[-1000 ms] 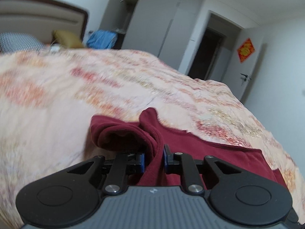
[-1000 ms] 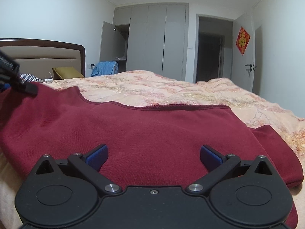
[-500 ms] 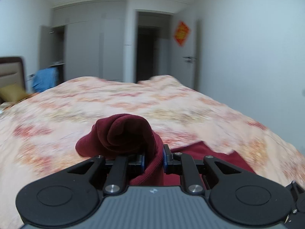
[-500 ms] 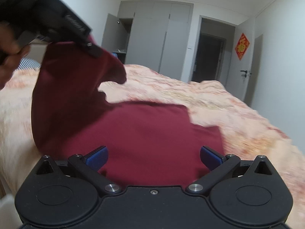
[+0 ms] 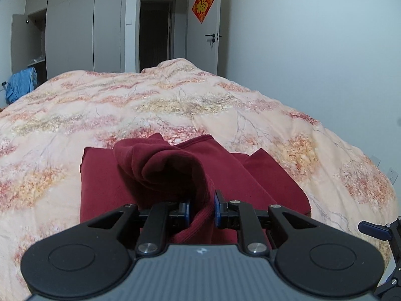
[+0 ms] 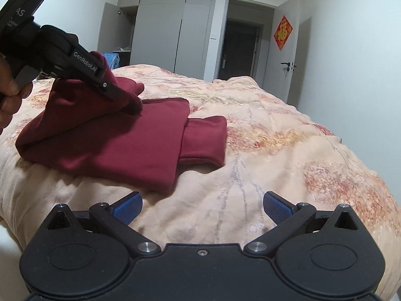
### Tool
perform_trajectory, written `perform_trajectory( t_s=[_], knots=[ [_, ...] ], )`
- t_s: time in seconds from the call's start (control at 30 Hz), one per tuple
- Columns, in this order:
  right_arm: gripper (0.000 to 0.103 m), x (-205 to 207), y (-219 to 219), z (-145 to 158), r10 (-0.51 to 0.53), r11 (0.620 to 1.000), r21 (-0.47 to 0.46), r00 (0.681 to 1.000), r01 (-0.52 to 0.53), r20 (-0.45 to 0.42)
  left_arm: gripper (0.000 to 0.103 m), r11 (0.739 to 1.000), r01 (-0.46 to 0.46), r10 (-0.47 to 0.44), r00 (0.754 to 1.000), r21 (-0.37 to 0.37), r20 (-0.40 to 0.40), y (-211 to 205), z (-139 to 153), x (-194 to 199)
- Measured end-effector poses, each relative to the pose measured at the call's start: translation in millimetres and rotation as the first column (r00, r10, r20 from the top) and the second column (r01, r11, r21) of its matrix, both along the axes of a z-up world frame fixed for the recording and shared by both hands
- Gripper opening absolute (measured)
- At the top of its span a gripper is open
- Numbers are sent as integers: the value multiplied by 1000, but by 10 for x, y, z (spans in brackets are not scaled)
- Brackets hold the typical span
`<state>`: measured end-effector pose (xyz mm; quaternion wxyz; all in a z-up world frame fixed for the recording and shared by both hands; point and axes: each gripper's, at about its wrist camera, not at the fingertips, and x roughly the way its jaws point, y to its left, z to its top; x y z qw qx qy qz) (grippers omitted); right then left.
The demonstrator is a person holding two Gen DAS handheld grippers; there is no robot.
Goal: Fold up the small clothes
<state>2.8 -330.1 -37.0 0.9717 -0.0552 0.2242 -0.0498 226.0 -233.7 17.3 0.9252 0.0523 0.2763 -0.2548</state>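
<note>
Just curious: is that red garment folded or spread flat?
Partly folded: the red garment lies doubled on the bed, one edge held up by the left tongs.

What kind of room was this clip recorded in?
A home bedroom, most likely. A bed with a floral quilt fills the view, a built-in wardrobe with one door ajar lines the far wall, and a red paper ornament hangs on the room door.
</note>
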Motion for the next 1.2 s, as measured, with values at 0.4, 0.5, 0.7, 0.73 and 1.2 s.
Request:
perform_trajectory(
  t_s=[0.4,0.5,0.7,0.73,1.2],
  knots=[
    [102,523,-22,161,97,995,-42,992,-93,83,19,995,-28,24,999,-96,-38,259,137,32],
    [102,793,-99,221,102,995,8,992,-103,80,19,993,-28,23,998,-111,-51,272,135,67],
    [102,1174,-105,291,238,971,-29,970,-237,56,19,996,-5,2,999,-94,-34,257,163,62],
    [102,1267,-89,318,283,958,-52,958,-281,46,19,995,-3,0,1000,-96,-29,268,173,52],
    [102,2617,-133,490,452,881,144,892,-450,22,19,991,0,-4,1000,-136,-31,378,230,76]
  ],
)
